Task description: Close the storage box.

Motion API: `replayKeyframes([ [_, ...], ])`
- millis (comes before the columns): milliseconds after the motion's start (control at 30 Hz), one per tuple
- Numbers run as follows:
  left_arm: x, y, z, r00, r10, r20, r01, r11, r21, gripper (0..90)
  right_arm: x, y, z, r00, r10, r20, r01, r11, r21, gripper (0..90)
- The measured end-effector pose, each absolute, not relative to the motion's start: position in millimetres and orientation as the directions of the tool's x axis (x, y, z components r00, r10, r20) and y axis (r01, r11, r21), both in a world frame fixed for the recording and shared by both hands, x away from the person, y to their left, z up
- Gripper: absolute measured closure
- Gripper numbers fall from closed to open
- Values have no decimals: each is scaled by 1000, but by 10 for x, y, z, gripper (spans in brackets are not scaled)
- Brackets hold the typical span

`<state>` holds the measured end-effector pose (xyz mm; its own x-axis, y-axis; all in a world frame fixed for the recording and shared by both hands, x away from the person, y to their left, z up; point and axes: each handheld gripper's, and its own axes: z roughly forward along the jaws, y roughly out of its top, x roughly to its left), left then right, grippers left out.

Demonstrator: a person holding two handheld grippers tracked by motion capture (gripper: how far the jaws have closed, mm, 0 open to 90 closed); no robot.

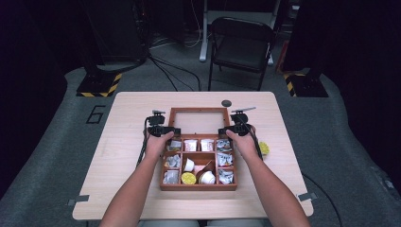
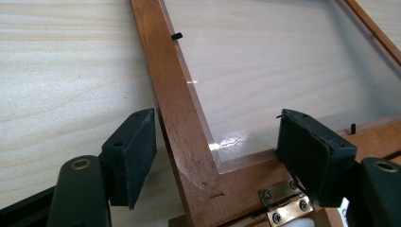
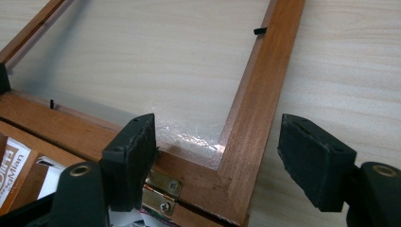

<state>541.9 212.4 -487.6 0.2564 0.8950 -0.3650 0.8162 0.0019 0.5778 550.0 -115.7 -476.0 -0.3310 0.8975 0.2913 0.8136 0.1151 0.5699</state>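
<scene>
A wooden compartment box (image 1: 198,187) stands mid-table with its glass-paned lid (image 1: 197,110) swung back and lying flat behind it. My left gripper (image 1: 176,130) is at the lid's left hinge corner. In the left gripper view its jaws (image 2: 217,137) straddle the lid's left rail (image 2: 175,94), one pad close beside the wood and the other over the pane, neither pressing. My right gripper (image 1: 221,131) mirrors this at the right corner. Its jaws (image 3: 217,137) stand open around the right rail (image 3: 257,94). A brass hinge (image 3: 163,191) shows below.
The box holds sachets, small white cups and a yellow-lidded cup (image 1: 188,178). A yellow item (image 1: 264,148) lies on the table right of the box. A dark disc (image 1: 226,103) sits near the far edge, and a folding chair (image 1: 241,45) stands beyond the table.
</scene>
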Motion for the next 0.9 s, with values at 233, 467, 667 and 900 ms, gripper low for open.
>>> replayKeyframes([
  [233,5446,2131,-4907,241,883,-403,826,31,562,269,5540,-1154,-4792,-307,892,332,828,78,555,278],
  [467,5456,2114,-4920,246,880,-407,827,28,561,251,5560,-1154,-4823,-306,889,340,830,75,552,282],
  [667,5464,2108,-4923,241,879,-412,829,34,558,247,5586,-1182,-4852,-303,876,376,841,60,538,269],
  [900,5482,2111,-4947,245,866,-436,834,41,550,228,5614,-1181,-4885,-310,863,399,841,54,538,255],
])
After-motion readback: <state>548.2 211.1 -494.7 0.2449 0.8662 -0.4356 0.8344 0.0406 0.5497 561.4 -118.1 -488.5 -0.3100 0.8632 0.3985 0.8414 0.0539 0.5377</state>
